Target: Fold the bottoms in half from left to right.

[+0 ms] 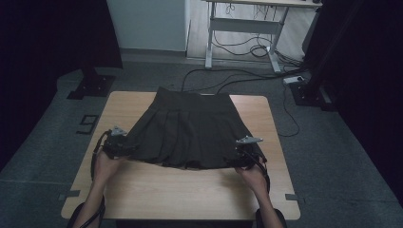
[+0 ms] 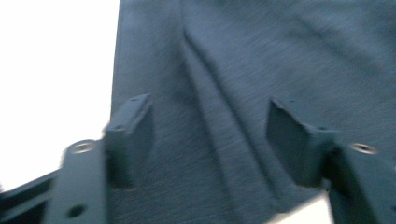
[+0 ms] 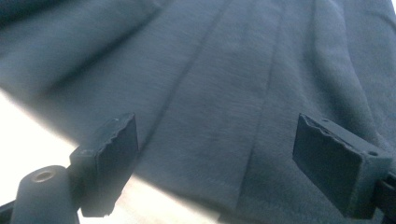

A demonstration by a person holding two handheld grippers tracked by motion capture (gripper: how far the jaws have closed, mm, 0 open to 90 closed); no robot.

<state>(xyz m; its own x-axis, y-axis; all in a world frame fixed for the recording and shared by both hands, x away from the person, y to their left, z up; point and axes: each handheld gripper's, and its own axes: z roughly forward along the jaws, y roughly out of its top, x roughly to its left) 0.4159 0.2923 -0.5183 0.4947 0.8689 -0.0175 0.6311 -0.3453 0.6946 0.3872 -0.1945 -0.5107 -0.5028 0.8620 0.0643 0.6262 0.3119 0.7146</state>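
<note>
Two tongs at the near hem of one dark pleated skirt (image 1: 186, 128), spread flat on the wooden worktop (image 1: 190, 190) with waistband far and hem toward the person. Left tongs (image 1: 124, 148) at the left hem corner, right tongs (image 1: 243, 156) at the right hem corner, one at each side so the hem can be taken evenly and the cloth kept from bunching, most likely for a fold or a pull toward the near edge.

Seen from the left gripper view: left tongs (image 2: 208, 140) released, jaws apart with skirt fabric (image 2: 224, 70) lying between and beyond them, no pad pressing on cloth; bright worktop at the left of the fabric edge. Seen from the right gripper view: right tongs (image 3: 217, 158) likewise released, jaws wide, pleats of the skirt (image 3: 224, 84) running away ahead, the hem edge crossing just in front of the pads with pale worktop below it.

Skirt lying roughly centred on the worktop, untouched by the pads as far as can be told, both corners set within reach of a grasp. Hands (image 1: 107, 166) low behind each tool, forearms entering from the near edge. Nothing lifted yet; cloth flat, pleats fanned out toward the hem.
</note>
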